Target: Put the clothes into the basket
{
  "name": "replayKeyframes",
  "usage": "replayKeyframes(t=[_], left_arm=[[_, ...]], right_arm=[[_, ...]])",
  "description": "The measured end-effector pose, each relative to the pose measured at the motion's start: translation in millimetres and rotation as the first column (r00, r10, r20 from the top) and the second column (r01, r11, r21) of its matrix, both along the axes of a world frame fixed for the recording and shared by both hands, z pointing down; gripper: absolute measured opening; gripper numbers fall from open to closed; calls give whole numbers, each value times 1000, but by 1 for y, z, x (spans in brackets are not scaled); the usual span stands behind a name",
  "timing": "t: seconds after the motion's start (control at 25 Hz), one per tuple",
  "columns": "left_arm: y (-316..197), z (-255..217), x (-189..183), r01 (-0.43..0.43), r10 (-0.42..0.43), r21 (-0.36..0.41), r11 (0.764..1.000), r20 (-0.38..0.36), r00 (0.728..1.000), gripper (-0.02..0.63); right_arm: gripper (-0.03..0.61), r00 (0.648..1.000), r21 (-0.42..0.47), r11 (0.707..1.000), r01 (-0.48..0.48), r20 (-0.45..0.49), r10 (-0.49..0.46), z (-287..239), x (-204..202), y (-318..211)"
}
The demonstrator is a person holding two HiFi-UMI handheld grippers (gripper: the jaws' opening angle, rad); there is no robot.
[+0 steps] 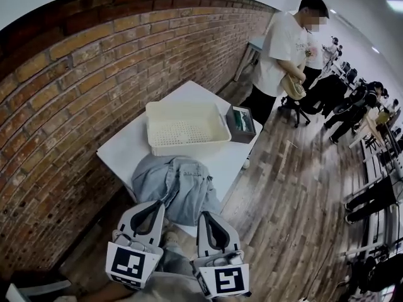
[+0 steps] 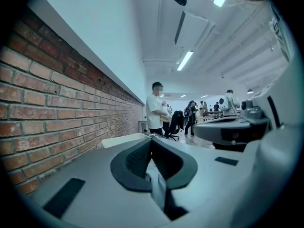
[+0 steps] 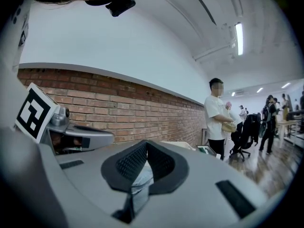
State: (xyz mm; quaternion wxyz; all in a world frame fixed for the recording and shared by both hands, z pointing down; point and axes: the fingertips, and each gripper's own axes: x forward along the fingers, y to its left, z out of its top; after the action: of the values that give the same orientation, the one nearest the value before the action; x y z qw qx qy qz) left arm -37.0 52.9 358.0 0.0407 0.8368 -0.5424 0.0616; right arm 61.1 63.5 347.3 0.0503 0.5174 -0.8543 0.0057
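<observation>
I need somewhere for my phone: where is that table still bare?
Bare white table shows left of the basket, toward the brick wall, and behind the basket at the far end. The near end is crowded: the denim garment covers it, and a dark box sits close by the basket's right.

Brick wall [image 1: 63, 106] hems the table's [image 1: 126, 146] left (right side open); 1 box [image 1: 241, 123] flanks basket [image 1: 189, 148].

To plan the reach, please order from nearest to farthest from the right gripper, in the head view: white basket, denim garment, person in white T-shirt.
1. Denim garment, on the table's near end, just ahead of the right gripper.
2. White basket, mid-table, beyond the garment.
3. Person in white T-shirt, standing past the table, upper right.
</observation>
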Motion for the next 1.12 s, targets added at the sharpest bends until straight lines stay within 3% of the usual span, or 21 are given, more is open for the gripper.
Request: replayKeyframes(t=[0.48,1.12], left_arm=[[-88,12,6,18,-18,-60,998,2,1000,8],[-130,24,4,71,-71,-101,992,0,997,8]], right_arm=[[8,999,-62,997,52,-7,-53,16,-4,-92],[6,996,-115,990,76,-32,-81,24,3,-139]])
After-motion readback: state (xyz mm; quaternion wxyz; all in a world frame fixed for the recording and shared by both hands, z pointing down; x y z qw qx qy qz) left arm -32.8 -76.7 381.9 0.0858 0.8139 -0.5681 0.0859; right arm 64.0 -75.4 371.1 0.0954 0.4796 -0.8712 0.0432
